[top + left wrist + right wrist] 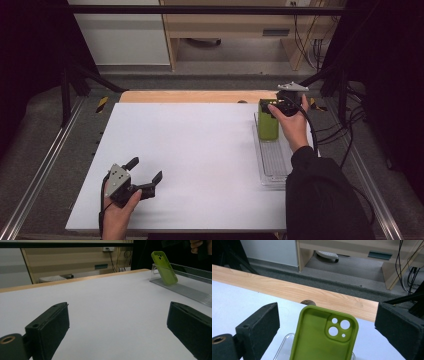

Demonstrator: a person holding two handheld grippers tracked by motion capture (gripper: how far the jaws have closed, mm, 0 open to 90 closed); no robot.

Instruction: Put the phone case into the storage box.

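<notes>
White table (200,165) takes up most of the scene, with a wood strip (197,96) along its far edge. No brand, label or readable writing on anything here

Clear plastic tray (274,162) sits at the table's right side, long axis running near to far. It holds one item: a green phone case (267,123) standing on end at the tray's far end, leaning against the far wall. In the right gripper view the case's open inside faces the camera (322,340), camera cutouts at its upper right. Near part of the tray has bare ribbed floor

Right gripper (272,106) is at the far right, held just above the case's top edge. Jaws spread wide, one each side of the case with clear gaps, pads not touching it. Case stands on its own

Left gripper (146,170) rests low at the near left of the table, well apart from the tray, jaws wide with only bare table between them (117,322)

Small dark knot (307,302) in the wood strip just beyond the case. Nothing blocks the way between grippers and tray. Past the table: grey floor, a wooden cabinet (235,25), hanging cables (312,40) at far right
</notes>
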